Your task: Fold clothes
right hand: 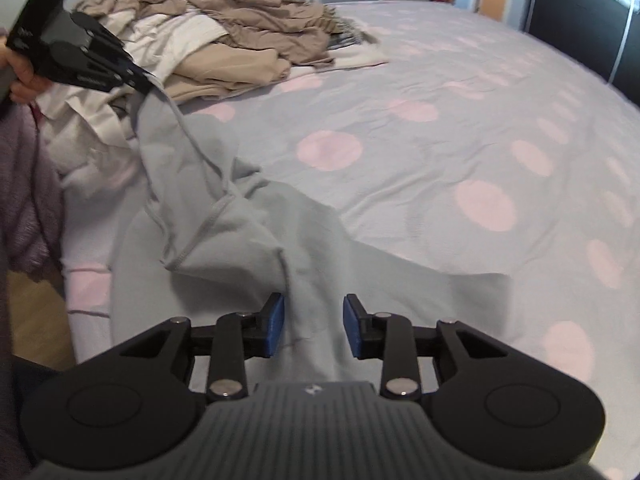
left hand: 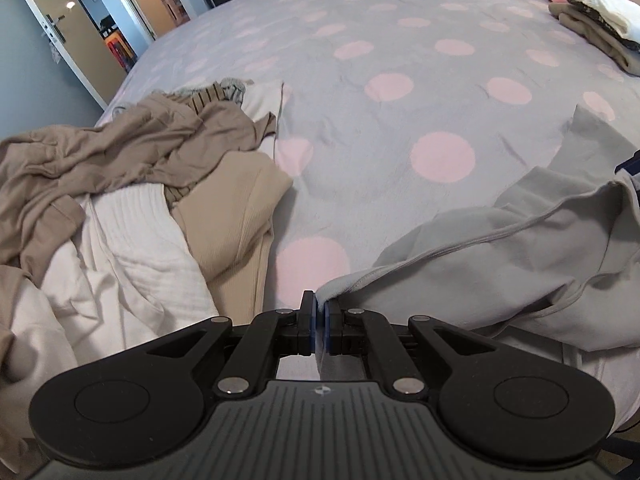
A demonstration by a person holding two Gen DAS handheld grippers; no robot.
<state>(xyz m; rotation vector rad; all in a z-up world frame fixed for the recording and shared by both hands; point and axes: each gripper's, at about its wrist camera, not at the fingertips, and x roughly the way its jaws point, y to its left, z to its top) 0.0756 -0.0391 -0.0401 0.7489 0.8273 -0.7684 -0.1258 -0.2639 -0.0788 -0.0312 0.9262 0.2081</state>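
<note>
In the left wrist view, a heap of unfolded clothes (left hand: pixel 120 184) in taupe, white and beige fills the left side of the frame, lying on a grey bedspread (left hand: pixel 400 40) with pink dots. At lower centre the left gripper (left hand: pixel 319 320) has its blue pads pressed together on the edge of a light grey garment (left hand: pixel 520 264), which spreads away to the lower right. In the upper right corner sits a small stack of folded clothes (left hand: pixel 600 12), a white piece on top of darker and tan ones.

In the right wrist view, the left gripper (right hand: pixel 140 80) appears at the upper left, held by a hand (right hand: pixel 24 76), with a corner of the light grey garment (right hand: pixel 248 240) pinched at its tip; the fabric hangs from there down toward lower centre. Behind it, upper left of centre, is the same clothes heap (right hand: pixel 224 32). At lower centre the right gripper (right hand: pixel 314 324) stands with its jaws wide apart, a raised fold of the grey garment running between the pads; whether either pad touches the cloth is hard to tell. To the right the bedspread (right hand: pixel 480 140) stretches away.
</note>
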